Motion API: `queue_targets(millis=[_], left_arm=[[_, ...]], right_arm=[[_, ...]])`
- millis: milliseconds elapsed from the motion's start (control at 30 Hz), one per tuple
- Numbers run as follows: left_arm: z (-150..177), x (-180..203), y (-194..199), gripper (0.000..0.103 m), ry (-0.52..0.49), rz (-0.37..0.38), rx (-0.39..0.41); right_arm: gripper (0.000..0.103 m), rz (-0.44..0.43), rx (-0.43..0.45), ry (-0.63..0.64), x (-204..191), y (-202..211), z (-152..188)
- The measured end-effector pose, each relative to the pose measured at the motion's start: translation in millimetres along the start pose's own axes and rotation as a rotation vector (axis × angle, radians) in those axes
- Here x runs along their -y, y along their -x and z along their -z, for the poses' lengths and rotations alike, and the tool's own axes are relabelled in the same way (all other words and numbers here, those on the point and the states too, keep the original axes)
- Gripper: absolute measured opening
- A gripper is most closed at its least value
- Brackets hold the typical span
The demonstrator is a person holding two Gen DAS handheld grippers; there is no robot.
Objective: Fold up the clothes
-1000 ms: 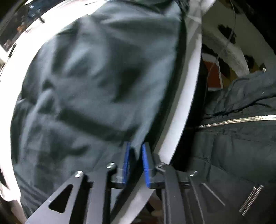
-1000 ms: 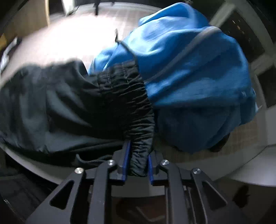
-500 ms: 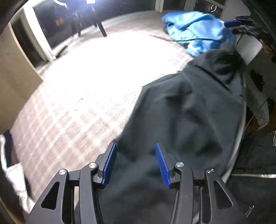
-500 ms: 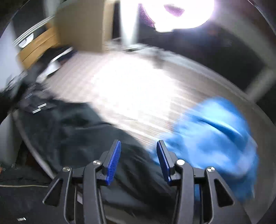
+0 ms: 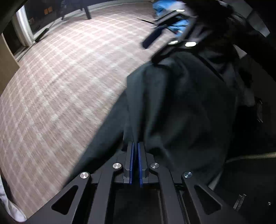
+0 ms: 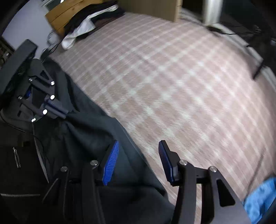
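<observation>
A dark grey garment [image 5: 181, 106] lies along the near edge of a pink checked surface [image 5: 60, 77]. My left gripper [image 5: 135, 146] is shut on the garment's edge, with cloth pinched between its blue pads. In the right wrist view the same garment [image 6: 89, 131] spreads at lower left, and the left gripper [image 6: 58, 110] shows at far left holding it. My right gripper [image 6: 138, 155] is open and empty, above the garment's right edge. The right gripper also shows blurred at the top of the left wrist view [image 5: 165, 29].
A blue garment [image 6: 260, 196] lies at the lower right, also seen at the far end [image 5: 170, 10]. A pile of dark and white clothes [image 6: 86, 22] sits by a wooden board at the back. A black zipped jacket [image 6: 15, 172] is close at left.
My right gripper let go of the black elastic waistband and opened, swinging away from the blue garment. My left gripper opened, moved along the dark garment, then shut on its edge.
</observation>
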State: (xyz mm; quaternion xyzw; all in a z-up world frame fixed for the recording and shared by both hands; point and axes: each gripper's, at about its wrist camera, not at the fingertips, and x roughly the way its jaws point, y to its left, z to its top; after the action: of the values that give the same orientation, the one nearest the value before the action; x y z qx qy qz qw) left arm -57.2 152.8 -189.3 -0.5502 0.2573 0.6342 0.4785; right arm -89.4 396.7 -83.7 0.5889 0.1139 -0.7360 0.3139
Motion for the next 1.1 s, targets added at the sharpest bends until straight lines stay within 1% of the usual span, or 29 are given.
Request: queue_targets(millis=[100,133,167,200,267,300,333,400,600,667,733,833,900,967,1000,1033,1100], left_arm=[[8,6,-5,0.004,-0.003,0.034,-0.022],[10,5,-7,0.004,0.004,0.050,-0.026],[11,1,-10,0.004,0.020,0.074,-0.033],[12,-3,-11,0.005,0.040,0.098,-0.038],[13,-14,-14,0.013,0.079,0.135,-0.043],[13,-19,-13,0.018,0.089,0.137,-0.044],[12,-23,-10,0.020,0.088,0.122,-0.042],[8,-29,-3,0.021,0.067,0.076,-0.040],[-17,-54,15,0.021,0.033,-0.027,-0.024],[-23,-61,16,0.021,0.044,-0.065,-0.012],[-25,-64,10,0.021,0.029,-0.100,-0.015],[-21,-55,-11,0.020,-0.013,-0.095,-0.072],[-15,-42,-24,0.020,-0.046,-0.083,-0.103],[-9,-32,-28,0.020,-0.050,-0.060,-0.100],[-7,-30,-27,0.020,-0.037,-0.049,-0.089],[-5,-30,-26,0.020,-0.023,-0.049,-0.079],[-1,-29,-24,0.020,0.002,-0.065,-0.059]], right_arm=[[0.047,-0.032,-0.030,0.053,-13,-9,3],[0.042,-0.042,-0.030,0.073,-17,-11,5],[0.033,-0.056,-0.029,0.081,-20,-10,9],[0.028,-0.070,-0.028,0.088,-23,-9,12],[0.015,-0.072,-0.051,0.088,-26,-9,20],[0.010,-0.070,-0.051,0.088,-28,-8,25],[0.006,-0.067,-0.051,0.088,-30,-6,29],[0.006,-0.036,-0.028,0.087,-31,0,36],[0.005,-0.013,0.028,0.082,-37,16,40],[0.005,-0.004,0.039,0.086,-40,18,40],[0.005,-0.002,0.043,0.083,-41,20,41],[0.005,0.000,0.051,0.078,-42,23,41],[0.005,0.001,0.056,0.075,-43,25,42],[0.005,0.007,0.063,0.066,-40,27,40],[0.006,0.004,0.050,0.070,-39,27,39],[0.006,0.000,0.037,0.074,-39,27,37],[0.010,0.029,0.060,0.069,-39,30,24]])
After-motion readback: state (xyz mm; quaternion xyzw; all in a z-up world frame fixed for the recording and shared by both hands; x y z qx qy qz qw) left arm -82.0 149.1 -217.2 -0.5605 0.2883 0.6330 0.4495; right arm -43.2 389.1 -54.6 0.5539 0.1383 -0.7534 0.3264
